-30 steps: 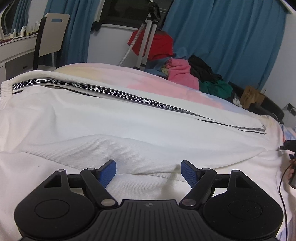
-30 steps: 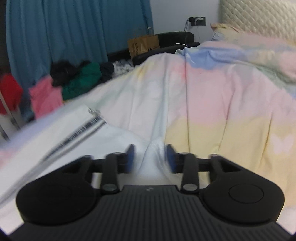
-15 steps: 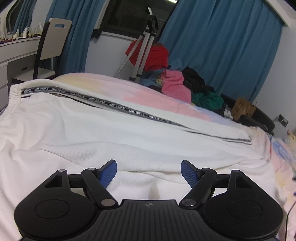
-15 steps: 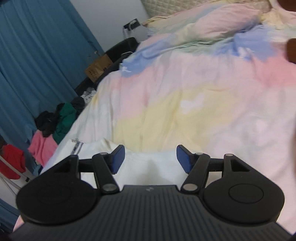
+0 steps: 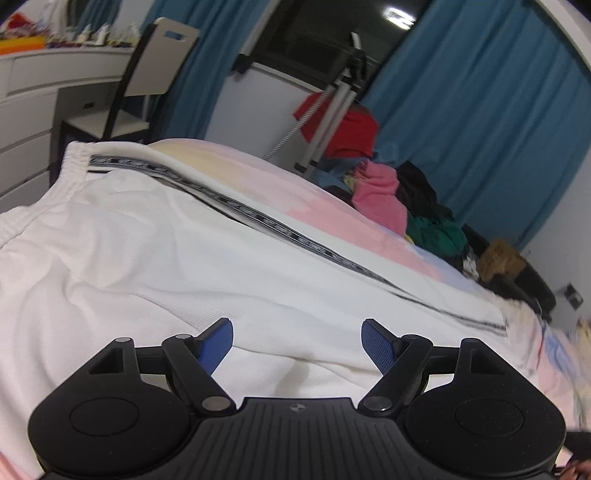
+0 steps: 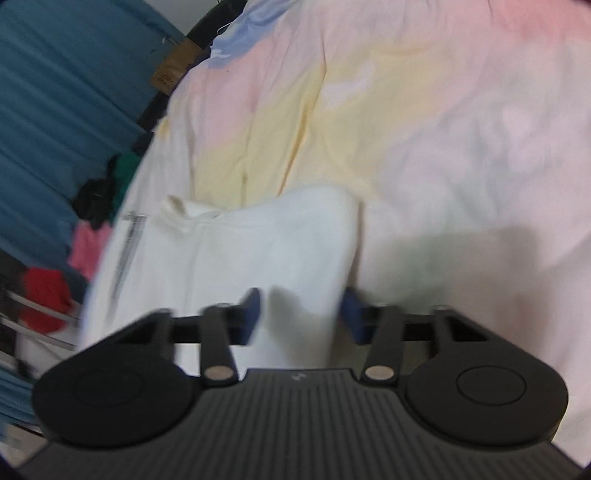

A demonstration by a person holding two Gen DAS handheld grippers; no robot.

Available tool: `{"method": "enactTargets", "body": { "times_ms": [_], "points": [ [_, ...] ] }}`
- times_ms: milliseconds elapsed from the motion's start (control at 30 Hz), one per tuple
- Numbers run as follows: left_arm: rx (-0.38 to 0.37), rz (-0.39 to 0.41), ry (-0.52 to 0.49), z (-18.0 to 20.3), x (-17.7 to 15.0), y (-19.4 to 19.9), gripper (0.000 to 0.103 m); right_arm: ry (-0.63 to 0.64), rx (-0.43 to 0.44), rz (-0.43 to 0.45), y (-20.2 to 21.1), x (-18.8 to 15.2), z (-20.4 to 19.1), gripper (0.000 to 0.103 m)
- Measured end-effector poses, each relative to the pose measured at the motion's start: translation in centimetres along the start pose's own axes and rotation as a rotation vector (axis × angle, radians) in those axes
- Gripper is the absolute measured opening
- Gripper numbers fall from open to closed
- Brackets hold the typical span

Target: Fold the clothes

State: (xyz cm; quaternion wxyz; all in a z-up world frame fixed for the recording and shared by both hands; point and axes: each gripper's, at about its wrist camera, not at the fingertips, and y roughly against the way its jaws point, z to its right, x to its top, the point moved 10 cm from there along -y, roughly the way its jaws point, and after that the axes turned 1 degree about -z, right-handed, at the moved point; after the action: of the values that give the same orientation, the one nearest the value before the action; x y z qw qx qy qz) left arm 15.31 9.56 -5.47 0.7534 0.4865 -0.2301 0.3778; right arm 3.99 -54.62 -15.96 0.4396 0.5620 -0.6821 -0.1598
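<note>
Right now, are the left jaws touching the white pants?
Cannot tell. In the left wrist view the left gripper hangs open over the white pants, and the cloth runs on unpinched between the jaws, but no gap or contact shows.

Indoor artificial light, moderately bright. A ceiling lamp (image 5: 397, 14) glares at the top of the left wrist view, which is mostly sharp but smeared along its right edge. The right wrist view is blurred throughout, and a soft grey shadow (image 6: 461, 266) falls on the bedspread (image 6: 406, 110). Both views bend strongly at the rims, with dark vignetted corners.
</note>
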Motion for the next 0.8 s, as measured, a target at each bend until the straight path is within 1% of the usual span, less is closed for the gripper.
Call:
{"method": "enactTargets", "body": {
  "times_ms": [33, 67, 133, 267, 333, 367, 400, 500, 567, 733, 767, 800],
  "points": [
    [0.004, -0.001, 0.016, -0.4, 0.1, -0.1, 0.078, 0.019, -0.010, 0.013, -0.1, 0.5, 0.0, 0.014],
    [0.006, -0.003, 0.031, -0.7, 0.3, -0.1, 0.078, 0.030, -0.003, 0.029, 0.0, 1.0, -0.3, 0.008],
    [0.010, -0.008, 0.056, -1.3, 0.4, -0.3, 0.078, 0.042, 0.020, 0.073, 0.7, 1.6, -1.0, 0.006],
    [0.022, -0.005, 0.104, -2.5, 1.0, -0.1, 0.078, 0.101, 0.033, 0.199, 3.3, 2.5, -3.0, 0.005],
    [0.019, 0.005, 0.144, -3.6, 1.6, 0.8, 0.078, 0.093, 0.035, 0.245, 4.5, 2.9, -3.3, 0.005],
    [0.027, 0.012, 0.167, -4.3, 1.8, 1.5, 0.078, 0.091, 0.033, 0.265, 4.9, 3.1, -3.4, 0.005],
    [0.051, 0.021, 0.192, -5.6, 1.9, 2.4, 0.078, 0.091, 0.023, 0.276, 5.2, 3.2, -3.3, 0.005],
    [0.125, 0.050, 0.268, -9.2, 2.2, 5.4, 0.082, 0.098, -0.001, 0.291, 5.5, 3.4, -2.7, 0.005],
    [0.174, 0.069, 0.319, -11.6, 2.3, 7.5, 0.082, 0.102, -0.014, 0.294, 5.4, 3.6, -2.3, 0.005],
    [0.297, 0.117, 0.445, -17.7, 2.4, 12.6, 0.084, 0.075, -0.008, 0.266, 4.9, 3.3, -1.3, 0.005],
    [0.310, 0.120, 0.468, -18.6, 2.4, 13.2, 0.084, 0.074, -0.009, 0.260, 4.8, 3.2, -1.1, 0.005],
    [0.305, 0.110, 0.487, -18.9, 2.2, 13.0, 0.085, 0.069, -0.007, 0.255, 4.7, 3.1, -1.0, 0.005]
  ]
}}
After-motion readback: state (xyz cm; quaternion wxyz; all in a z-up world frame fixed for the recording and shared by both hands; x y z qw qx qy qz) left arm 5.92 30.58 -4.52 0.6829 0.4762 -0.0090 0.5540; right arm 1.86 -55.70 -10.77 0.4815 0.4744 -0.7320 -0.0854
